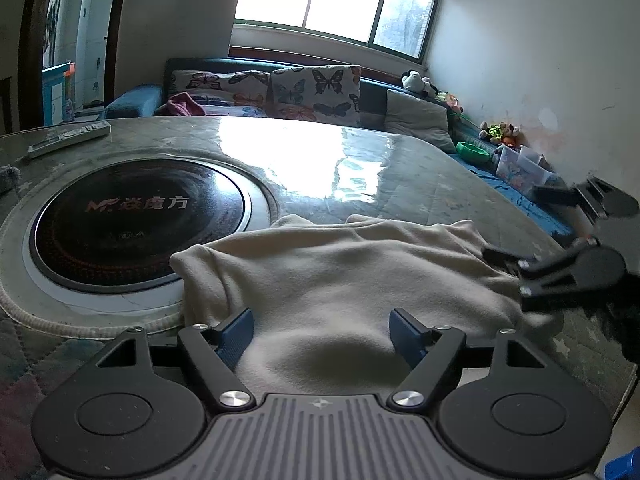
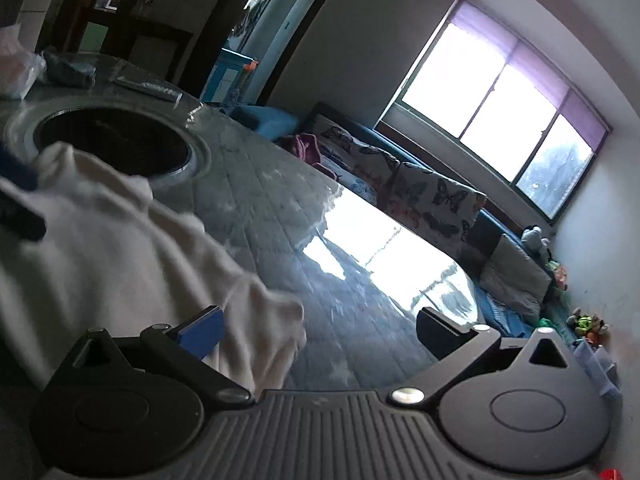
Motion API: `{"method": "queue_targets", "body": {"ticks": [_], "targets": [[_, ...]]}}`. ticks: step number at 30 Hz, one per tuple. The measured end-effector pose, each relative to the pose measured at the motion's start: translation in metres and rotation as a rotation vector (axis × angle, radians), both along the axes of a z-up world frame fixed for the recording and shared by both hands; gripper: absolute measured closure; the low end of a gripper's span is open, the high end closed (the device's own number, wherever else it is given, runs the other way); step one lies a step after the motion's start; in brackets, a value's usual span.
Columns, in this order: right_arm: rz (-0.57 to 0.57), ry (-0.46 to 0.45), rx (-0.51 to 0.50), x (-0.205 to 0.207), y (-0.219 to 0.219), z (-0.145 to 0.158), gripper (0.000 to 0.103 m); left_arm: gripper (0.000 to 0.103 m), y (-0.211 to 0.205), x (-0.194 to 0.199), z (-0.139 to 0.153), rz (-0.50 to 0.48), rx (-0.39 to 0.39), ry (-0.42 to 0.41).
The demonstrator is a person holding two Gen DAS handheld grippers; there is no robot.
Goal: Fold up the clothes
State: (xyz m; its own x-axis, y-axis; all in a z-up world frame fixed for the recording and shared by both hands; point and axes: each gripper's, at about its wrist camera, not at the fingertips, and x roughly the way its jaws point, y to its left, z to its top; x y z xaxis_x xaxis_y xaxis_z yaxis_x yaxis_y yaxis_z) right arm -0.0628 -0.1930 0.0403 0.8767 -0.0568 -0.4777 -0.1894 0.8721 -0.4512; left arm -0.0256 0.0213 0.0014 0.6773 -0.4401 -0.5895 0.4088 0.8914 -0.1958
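Note:
A cream fleece garment [image 1: 340,276] lies bunched on the table, its left edge over the rim of the round cooktop [image 1: 136,220]. My left gripper [image 1: 322,334] is open, jaws wide apart, with the garment's near edge lying between them. My right gripper [image 2: 320,328] is open at the garment's right edge [image 2: 120,256]; its left finger rests against the cloth and its right finger is over bare table. The right gripper also shows in the left wrist view [image 1: 540,236], tilted at the garment's right side.
The table [image 1: 400,172] has a glossy quilted cover. A remote control [image 1: 70,138] lies at its far left. A dark cloth bundle [image 2: 70,68] and a plastic bag [image 2: 16,64] sit beyond the cooktop. A sofa with butterfly cushions [image 1: 312,90] and toys runs behind the table.

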Motion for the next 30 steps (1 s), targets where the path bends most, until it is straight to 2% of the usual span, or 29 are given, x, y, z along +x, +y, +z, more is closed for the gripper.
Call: {"method": "queue_targets", "body": {"ticks": [4,8,12,20,26,30], "targets": [[0.019,0.036,0.045,0.024,0.003,0.001,0.0,0.025,0.0,0.0,0.0,-0.001,0.0,0.001],[0.042,0.063,0.006,0.046,0.011,-0.005,0.0,0.025,0.0,0.0,-0.001,-0.004,0.0,0.001],[0.012,0.103,-0.024,0.064,0.007,-0.015,0.0,0.024,0.0,0.0,-0.001,-0.006,-0.004,0.001],[0.094,0.09,0.013,0.074,0.026,0.001,0.0,0.021,-0.003,0.0,-0.002,-0.013,0.003,-0.001],[0.054,0.135,-0.017,0.093,0.025,-0.014,0.0,0.02,-0.003,-0.001,-0.002,-0.017,0.009,-0.004],[0.022,0.102,0.018,0.085,0.009,-0.003,0.0,0.019,-0.004,0.001,-0.001,-0.021,0.005,0.002]]}}
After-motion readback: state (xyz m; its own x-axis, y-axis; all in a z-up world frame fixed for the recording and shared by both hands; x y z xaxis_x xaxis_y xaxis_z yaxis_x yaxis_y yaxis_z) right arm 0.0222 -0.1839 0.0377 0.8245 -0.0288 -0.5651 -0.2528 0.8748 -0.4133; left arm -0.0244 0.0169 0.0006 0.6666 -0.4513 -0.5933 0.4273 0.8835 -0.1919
